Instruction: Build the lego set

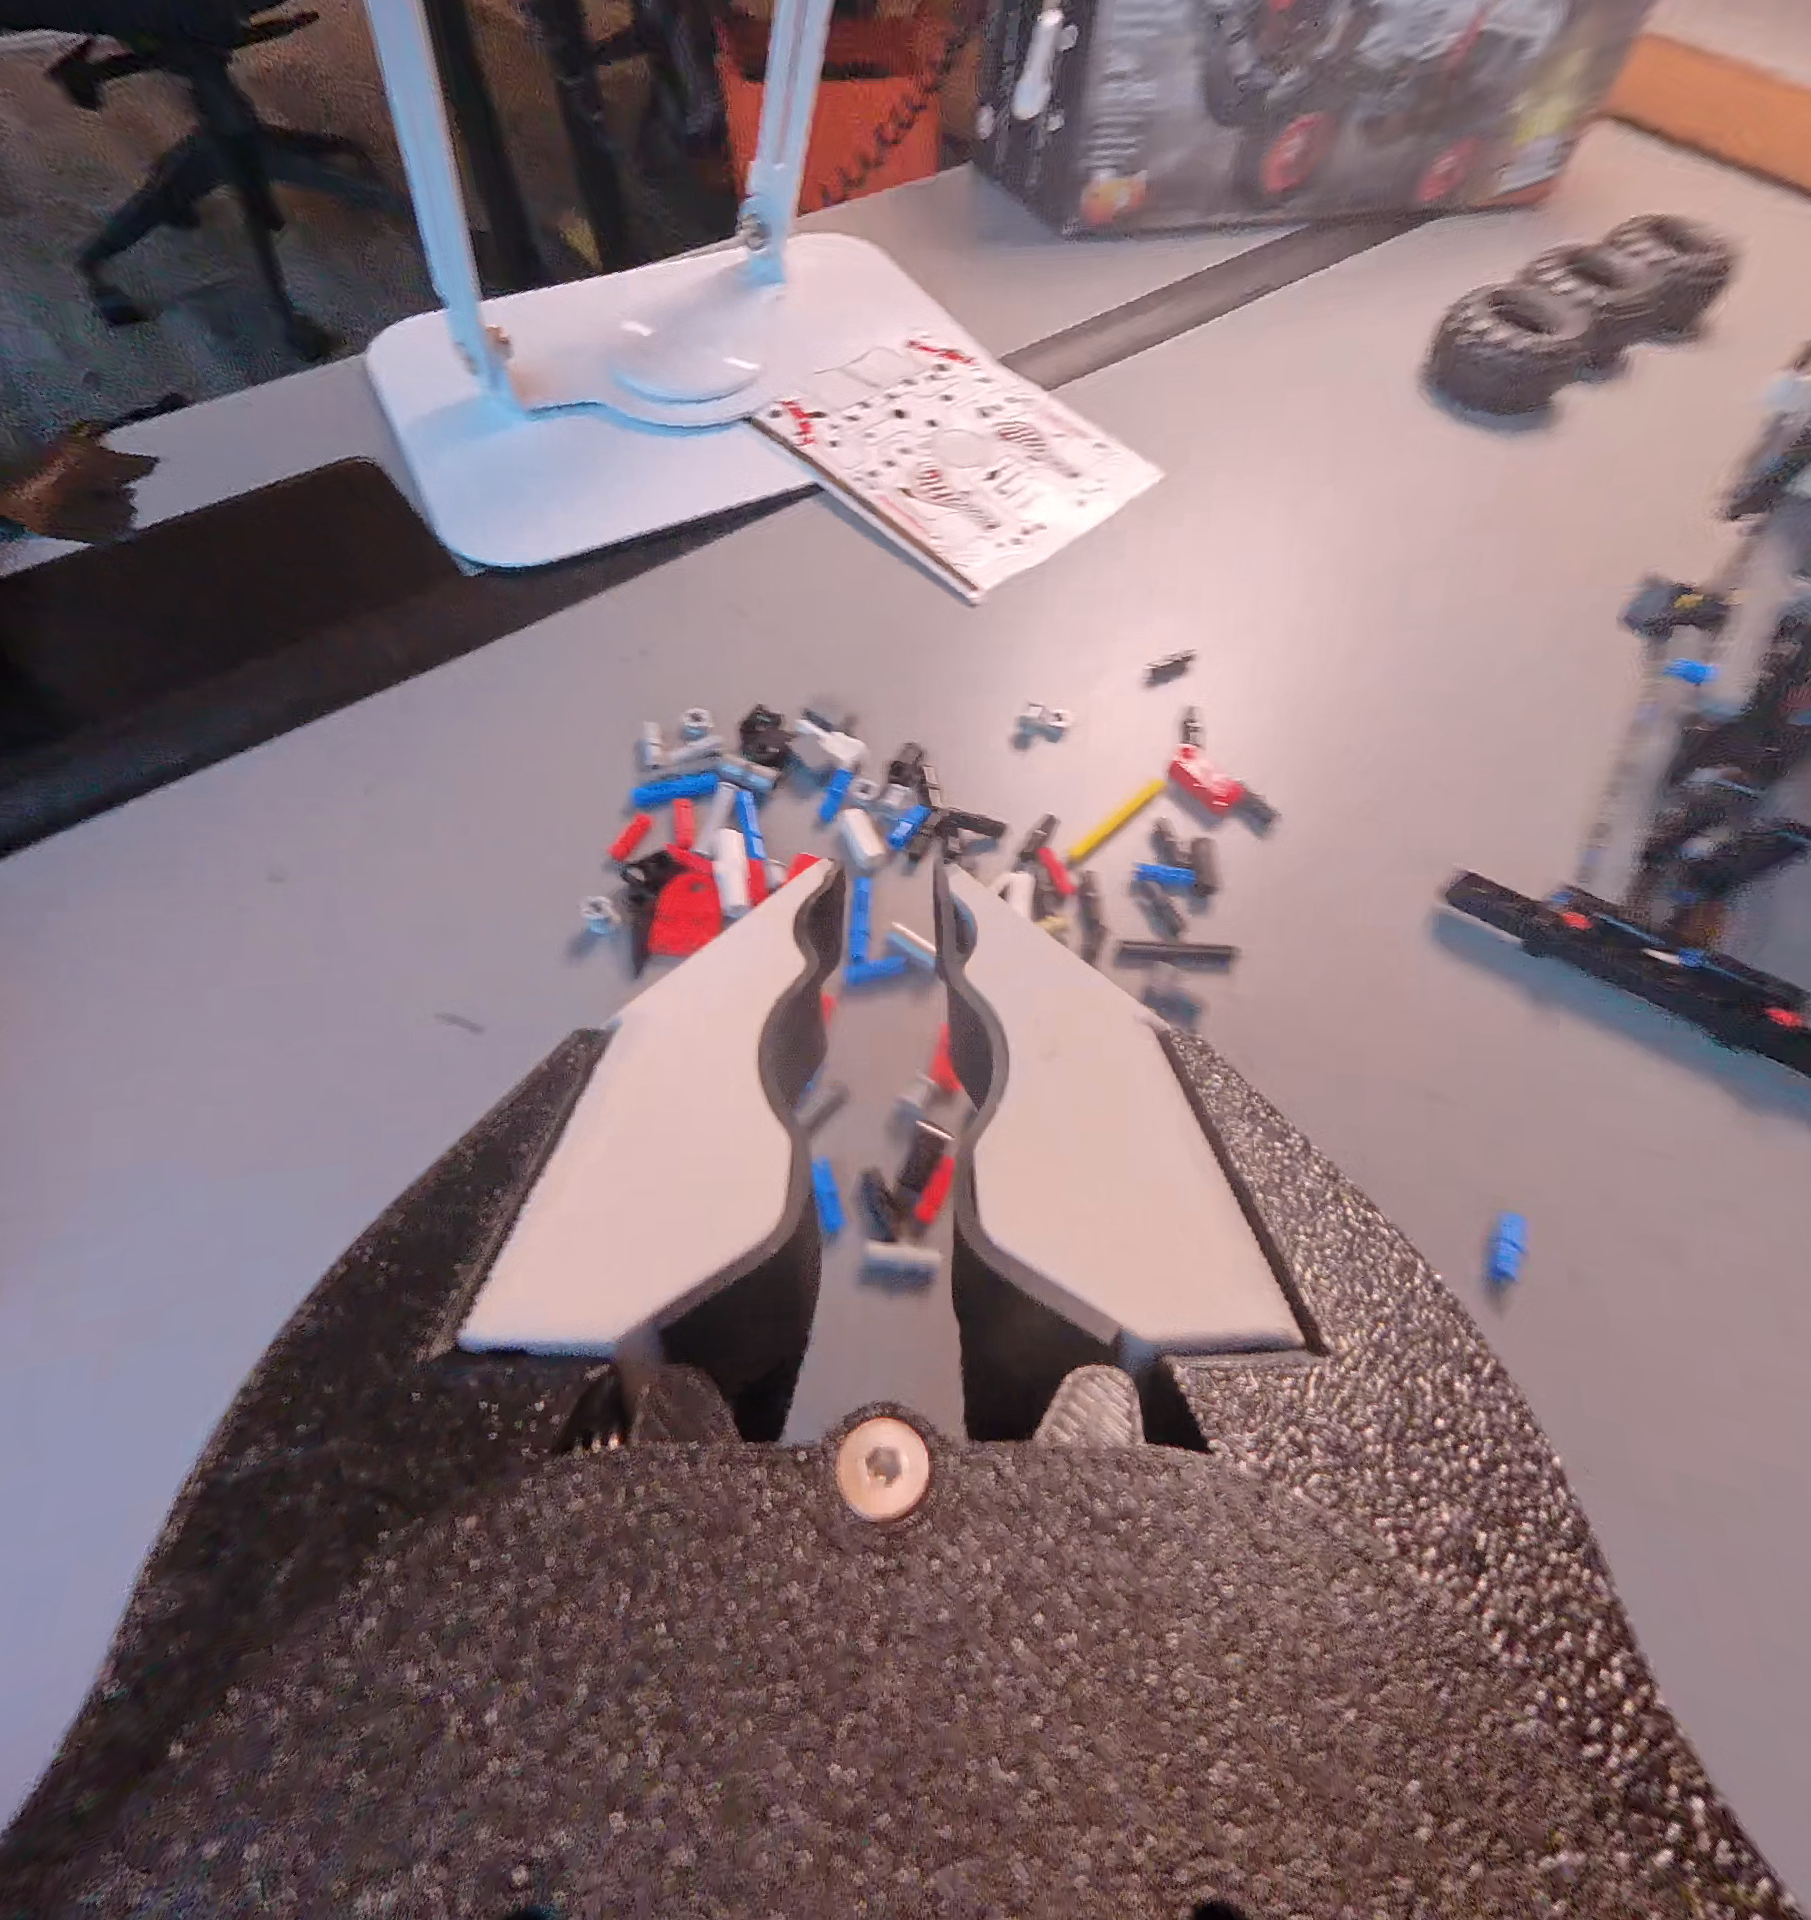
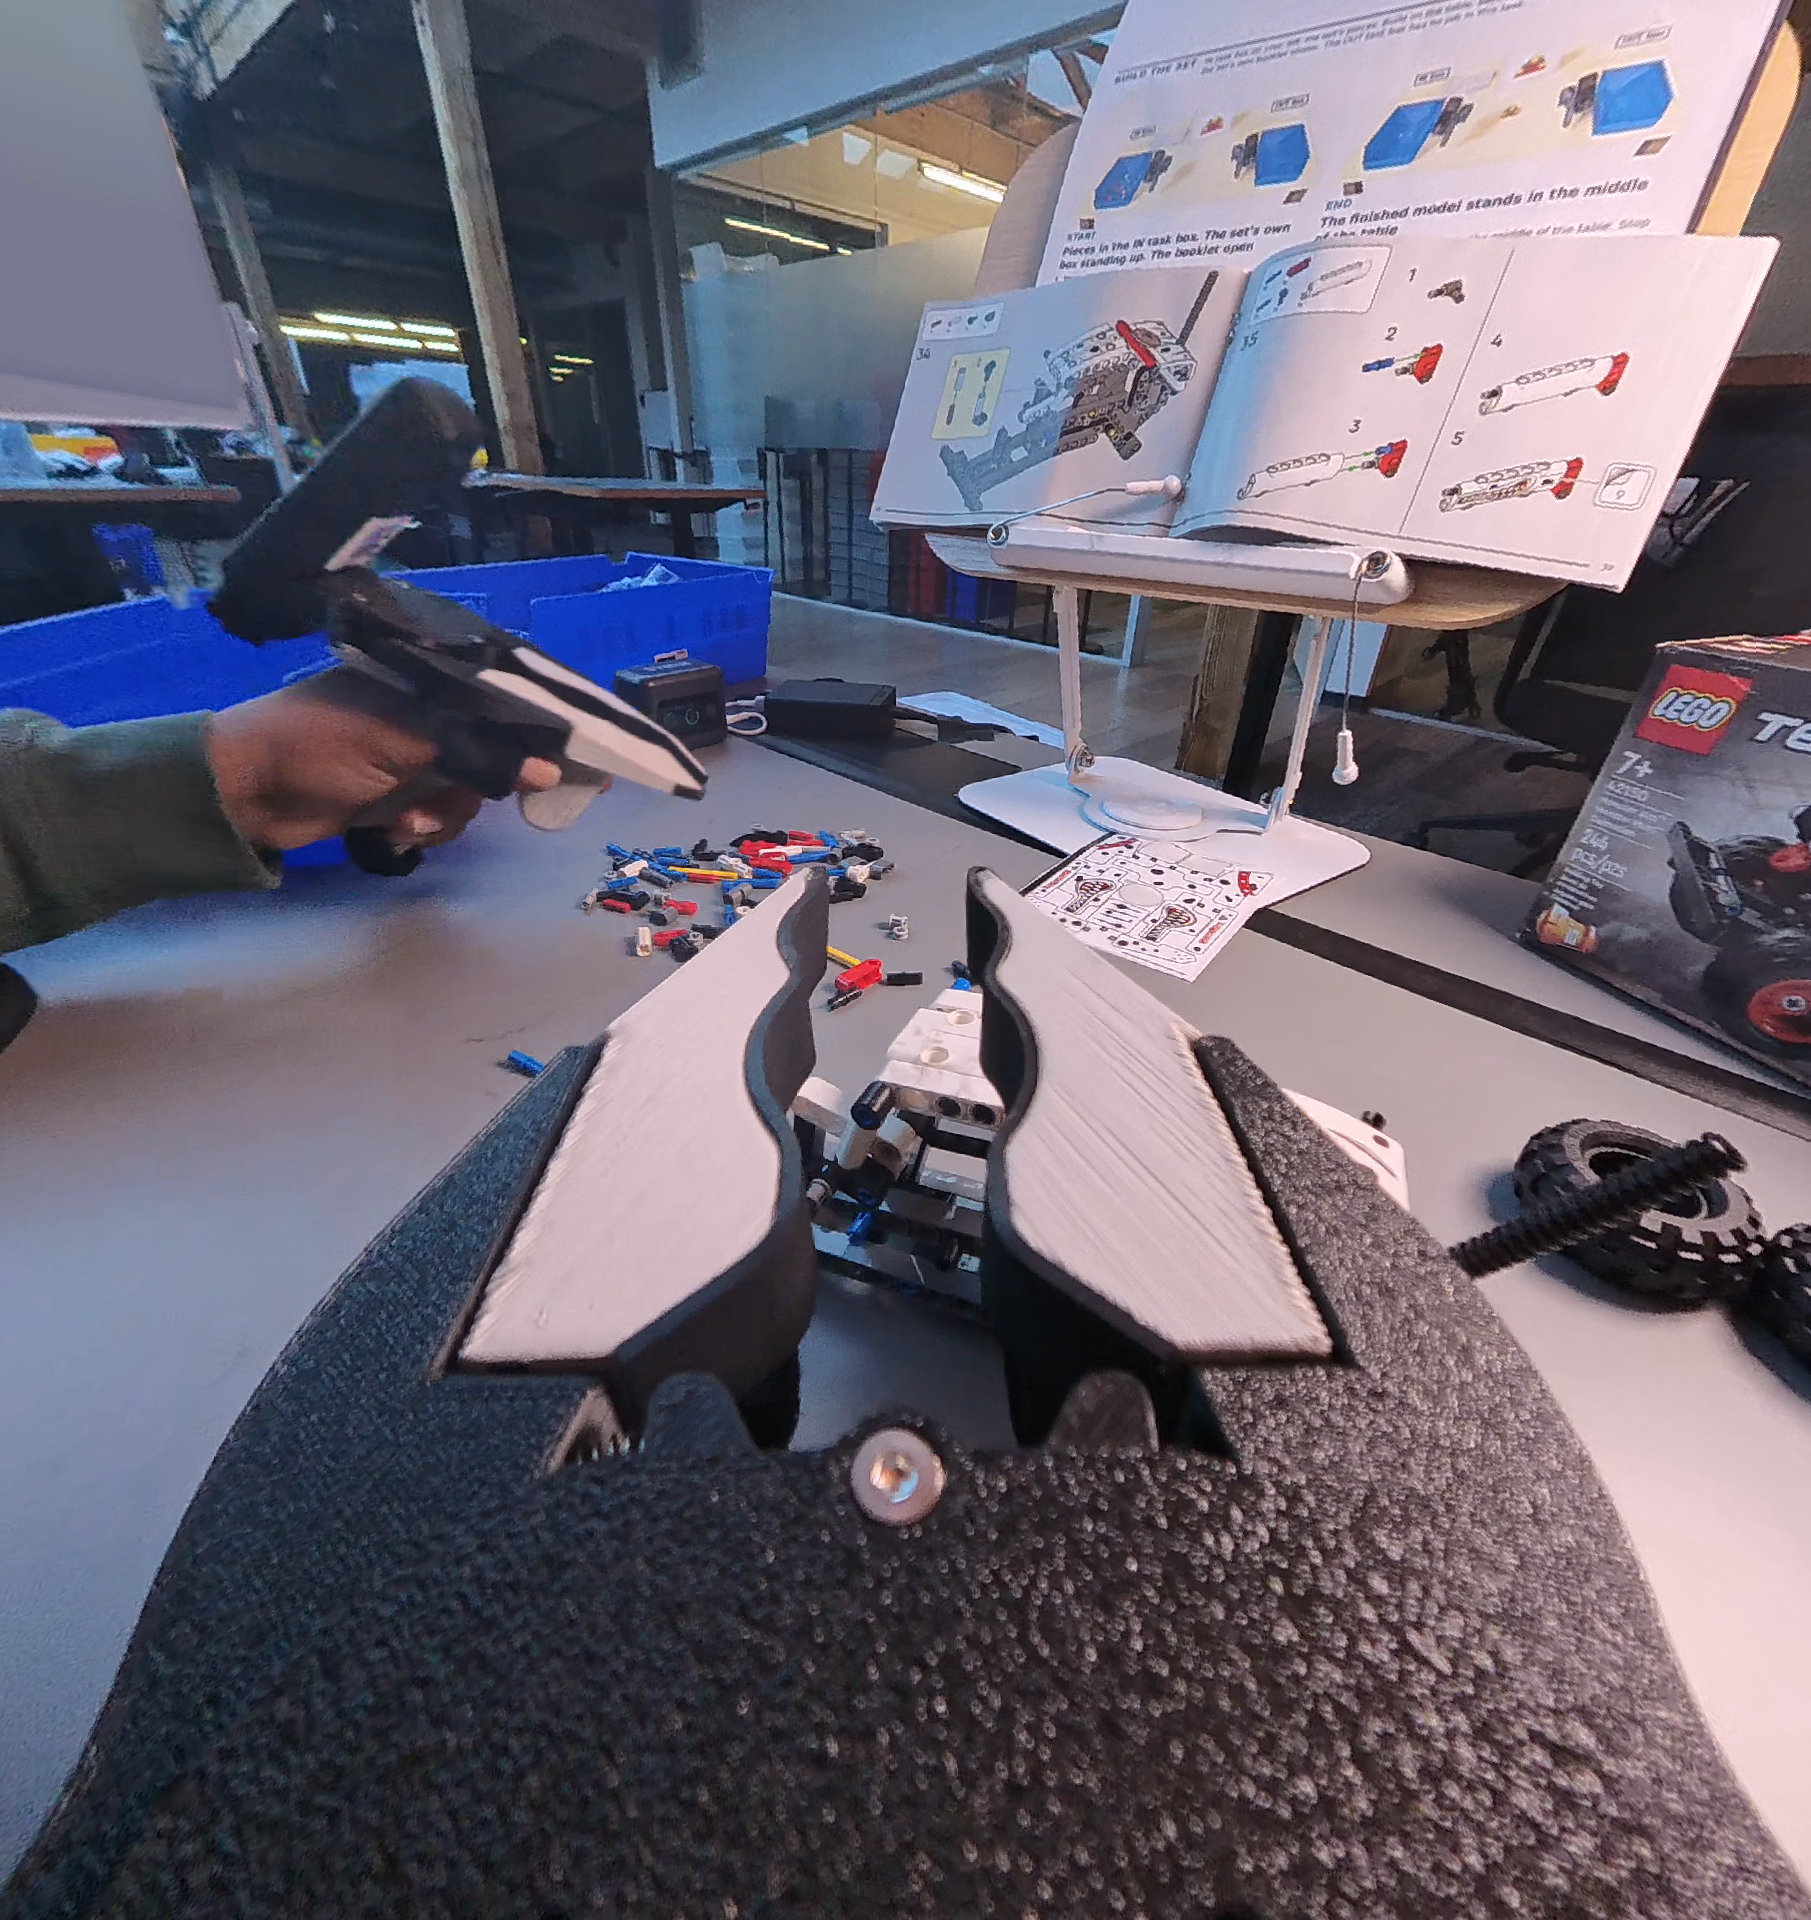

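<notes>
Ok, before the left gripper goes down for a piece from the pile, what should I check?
1. Left gripper open and empty: ok.
2. Left gripper over the scattered pile of small red, blue and black pieces: ok.
3. One piece lined up between the jaws: cannot tell, several lie there.
4. Right gripper open around the partly built white and black model, not clamping it: ok.
5. Open instruction booklet on the white stand visible: ok.

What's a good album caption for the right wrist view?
Open right gripper straddling the half-built model, loose pieces beyond.
</notes>
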The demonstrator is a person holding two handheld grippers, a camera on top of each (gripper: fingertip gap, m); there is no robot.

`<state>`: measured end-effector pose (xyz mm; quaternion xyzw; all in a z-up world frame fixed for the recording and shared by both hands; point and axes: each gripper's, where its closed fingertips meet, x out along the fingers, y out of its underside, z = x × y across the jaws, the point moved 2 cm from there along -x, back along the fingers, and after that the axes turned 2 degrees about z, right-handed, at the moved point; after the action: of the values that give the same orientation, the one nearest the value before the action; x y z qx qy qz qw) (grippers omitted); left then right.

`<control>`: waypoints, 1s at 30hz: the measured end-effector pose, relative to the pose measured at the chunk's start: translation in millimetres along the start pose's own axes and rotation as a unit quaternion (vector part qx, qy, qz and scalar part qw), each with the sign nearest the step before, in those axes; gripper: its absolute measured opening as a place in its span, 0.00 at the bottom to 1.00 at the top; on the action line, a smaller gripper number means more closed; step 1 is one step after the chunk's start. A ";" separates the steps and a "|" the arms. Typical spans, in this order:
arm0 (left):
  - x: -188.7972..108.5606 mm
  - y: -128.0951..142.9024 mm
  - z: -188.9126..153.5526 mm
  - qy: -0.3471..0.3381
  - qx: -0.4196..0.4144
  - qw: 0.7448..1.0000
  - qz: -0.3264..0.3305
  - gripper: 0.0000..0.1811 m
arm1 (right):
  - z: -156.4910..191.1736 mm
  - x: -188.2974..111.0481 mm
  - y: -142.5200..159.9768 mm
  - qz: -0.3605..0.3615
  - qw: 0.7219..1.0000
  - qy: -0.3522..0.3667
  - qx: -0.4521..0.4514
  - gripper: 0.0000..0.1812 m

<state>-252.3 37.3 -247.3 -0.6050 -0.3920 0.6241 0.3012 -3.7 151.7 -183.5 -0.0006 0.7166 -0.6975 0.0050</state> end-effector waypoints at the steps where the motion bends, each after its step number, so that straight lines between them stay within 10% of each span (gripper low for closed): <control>1: 9.6 -2.3 10.4 -0.018 0.006 1.000 0.012 0.07 | 0.6 0.0 0.2 0.001 1.000 -0.001 -0.001 0.14; 7: 48.0 7.4 29.4 -0.010 0.020 0.997 0.079 0.05 | -0.7 -3.7 -3.7 -0.002 1.000 0.003 -0.017 0.13; 30: 48.6 24.3 29.1 0.012 0.035 0.993 0.108 0.04 | -1.8 -3.3 0.0 0.009 1.000 -0.006 -0.014 0.13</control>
<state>-282.9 62.5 -294.4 -0.6404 -0.2987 0.6590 0.2576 -0.4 153.5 -183.4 0.0018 0.7261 -0.6874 0.0155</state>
